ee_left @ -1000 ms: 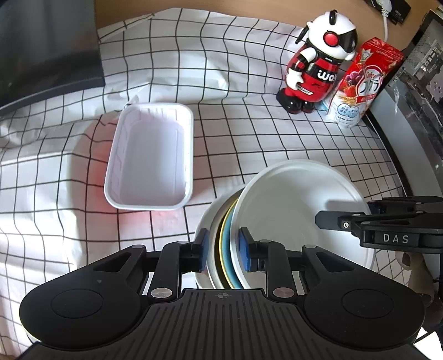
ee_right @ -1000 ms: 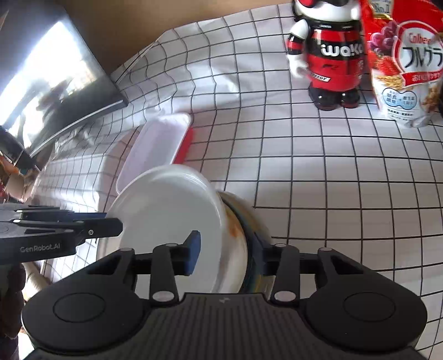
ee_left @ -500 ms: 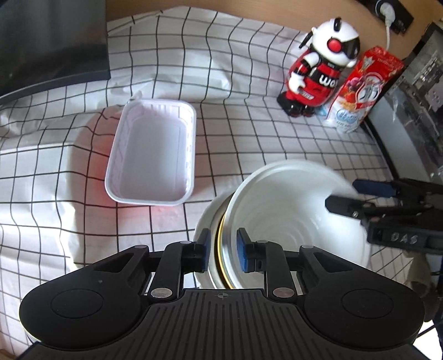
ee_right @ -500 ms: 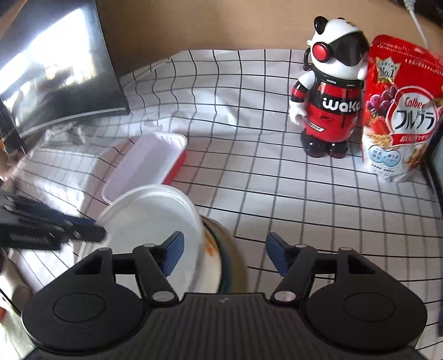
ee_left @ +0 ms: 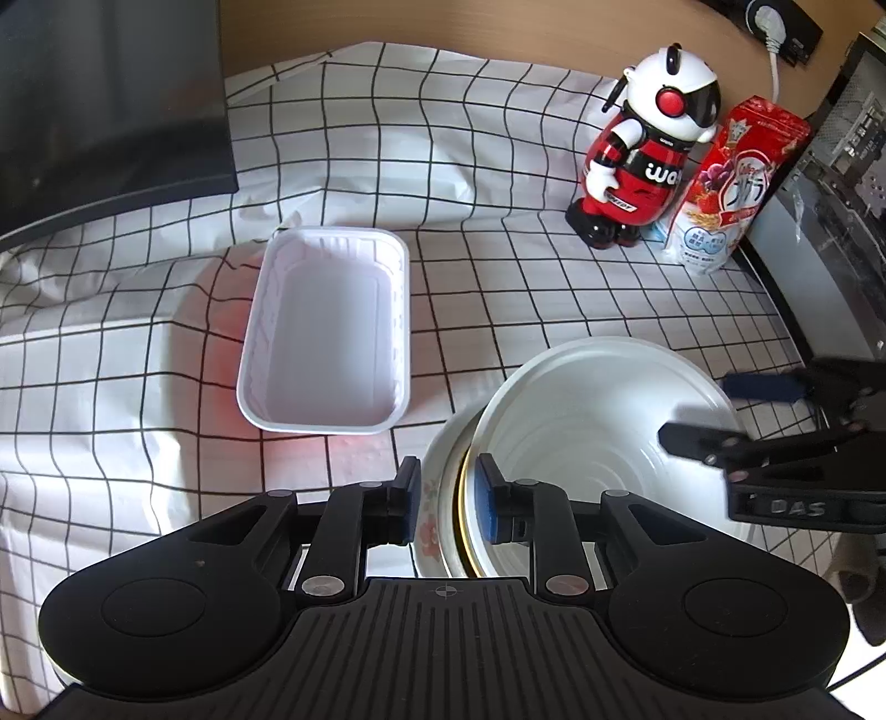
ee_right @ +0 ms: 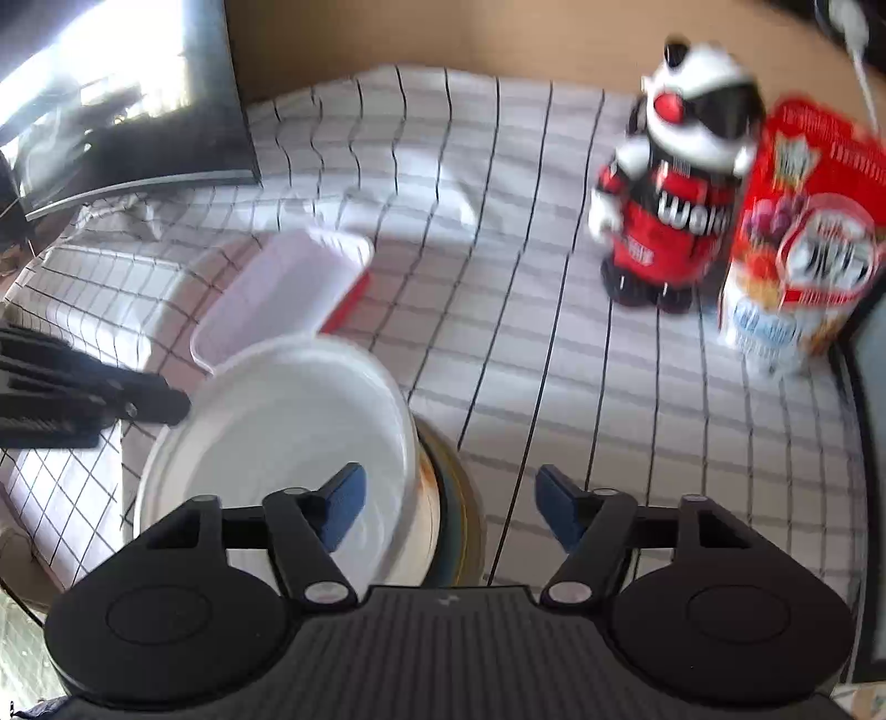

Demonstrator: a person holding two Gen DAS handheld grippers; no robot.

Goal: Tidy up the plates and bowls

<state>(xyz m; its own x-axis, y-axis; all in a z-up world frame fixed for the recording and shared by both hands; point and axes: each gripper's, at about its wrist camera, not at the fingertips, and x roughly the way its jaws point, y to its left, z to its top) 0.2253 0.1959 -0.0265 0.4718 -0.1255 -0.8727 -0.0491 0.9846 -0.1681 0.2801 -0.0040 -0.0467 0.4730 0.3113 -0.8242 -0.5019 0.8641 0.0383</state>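
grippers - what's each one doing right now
left gripper: shut on the stacked dishes.
right gripper: fingers opening, holding nothing, over the dishes.

This looks like a home desk corner: a counter draped in a white grid-checked cloth, with a dark monitor at ten o'clock. At one o'clock stand a toy robot and a cereal bag, beneath a wall socket.
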